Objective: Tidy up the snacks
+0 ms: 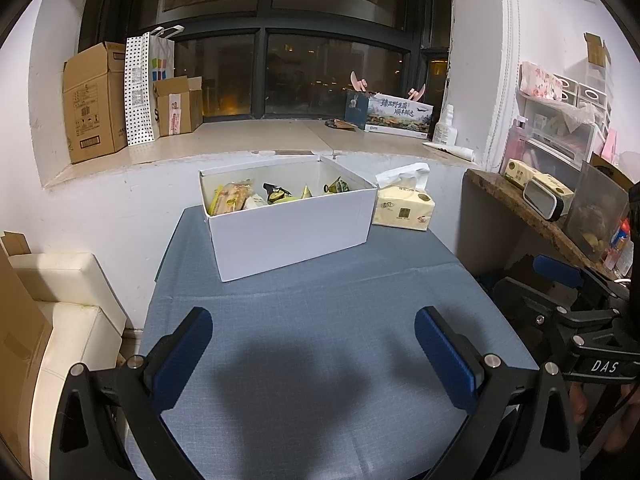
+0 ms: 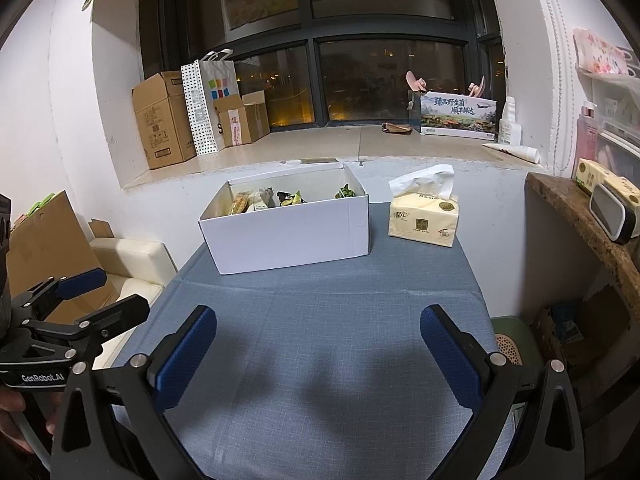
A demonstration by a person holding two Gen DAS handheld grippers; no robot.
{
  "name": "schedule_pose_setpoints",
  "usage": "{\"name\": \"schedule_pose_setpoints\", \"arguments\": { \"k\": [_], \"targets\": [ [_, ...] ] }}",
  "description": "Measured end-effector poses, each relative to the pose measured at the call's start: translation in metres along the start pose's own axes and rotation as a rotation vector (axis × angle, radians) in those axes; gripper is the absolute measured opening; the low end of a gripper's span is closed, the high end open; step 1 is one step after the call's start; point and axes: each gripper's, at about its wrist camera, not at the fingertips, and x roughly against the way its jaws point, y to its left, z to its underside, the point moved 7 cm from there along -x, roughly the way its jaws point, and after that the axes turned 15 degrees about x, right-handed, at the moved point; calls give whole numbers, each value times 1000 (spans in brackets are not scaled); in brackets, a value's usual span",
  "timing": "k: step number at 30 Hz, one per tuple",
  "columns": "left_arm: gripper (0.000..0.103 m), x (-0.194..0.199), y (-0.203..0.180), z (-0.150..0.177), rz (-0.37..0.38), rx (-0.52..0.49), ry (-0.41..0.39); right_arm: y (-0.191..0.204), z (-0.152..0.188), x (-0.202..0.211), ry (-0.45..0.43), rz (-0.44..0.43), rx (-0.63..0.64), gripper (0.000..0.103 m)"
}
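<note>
Since both the left gripper (image 1: 314,354) and right gripper (image 2: 318,354) hang released and empty, approach the white snack box (image 1: 292,226) from above, avoiding the tissue pack (image 1: 403,210).

A dark window (image 1: 280,76) showed night beyond white walls (image 2: 72,128). Cardboard boxes (image 1: 94,100) and a dotted paper bag (image 1: 138,92) stood at the far left of the deep sill (image 2: 320,144). A cream seat (image 1: 68,308) sat left of the blue-clothed counter (image 2: 320,340), a stone-topped shelf (image 2: 580,216) right.
</note>
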Motion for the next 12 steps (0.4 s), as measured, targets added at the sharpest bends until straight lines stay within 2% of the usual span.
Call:
{"name": "schedule_pose_setpoints", "arguments": {
  "k": [12],
  "targets": [
    [103,-1,-2,0,7,-13,2,-1,1,0,1,-1,3,103]
  ]
}}
